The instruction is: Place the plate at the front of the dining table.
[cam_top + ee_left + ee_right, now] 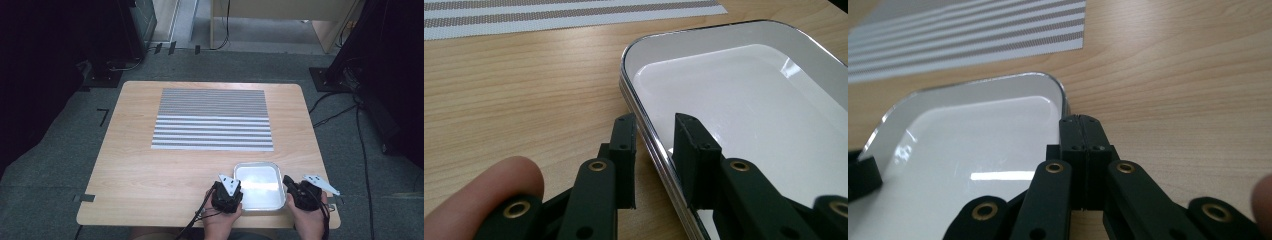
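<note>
A shallow white tray [256,163] with a shiny metal rim lies at the table's near right, empty. My left gripper [235,188] is at its left edge. In the left gripper view the gripper [655,127] straddles the rim [644,122], one jaw outside on the wood and one inside the tray, with small gaps showing. My right gripper [289,182] sits at the tray's right edge. In the right gripper view the gripper [1079,120] has its jaws pressed together beside the tray [973,130], nothing between them. A black jaw of the left gripper [863,175] pokes into the tray's far side.
A grey and white striped placemat [212,120] covers the middle and far part of the wooden table [150,170]. The near table edge runs just under both hands. Cables and dark stands lie on the floor around the table.
</note>
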